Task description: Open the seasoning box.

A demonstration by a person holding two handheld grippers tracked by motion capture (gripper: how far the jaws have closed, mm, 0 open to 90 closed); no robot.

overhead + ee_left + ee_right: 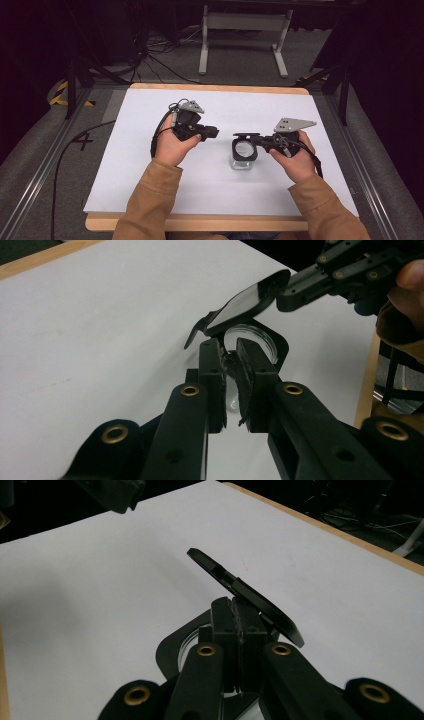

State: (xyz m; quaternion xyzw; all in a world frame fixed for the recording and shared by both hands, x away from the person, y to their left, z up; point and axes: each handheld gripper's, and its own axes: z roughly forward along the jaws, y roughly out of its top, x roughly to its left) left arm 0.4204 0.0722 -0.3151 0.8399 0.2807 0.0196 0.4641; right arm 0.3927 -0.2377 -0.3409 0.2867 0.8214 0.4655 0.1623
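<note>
While the right gripper [260,141] pinched the black lid [245,592] raised above the jar [244,156], the left gripper [212,133], nearly closed and empty, hovered beside it; setting the lid down remained.

My left gripper [212,133] hovers mid-table, jaws slightly parted and empty; my right gripper [254,140] faces it, clamped tight.

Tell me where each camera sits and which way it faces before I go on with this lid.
High view: above the person's side, looking forward and down on the white table; both forearms, the left tool and the right tool show.
Left gripper view: rides the left tool, looking along its jaws at the clear container; the right tool shows beyond.
Right gripper view: rides the right tool, looking along its shut jaws across the table.
Shared: both gripper views show the black lid, clamped by the right tool.
</note>
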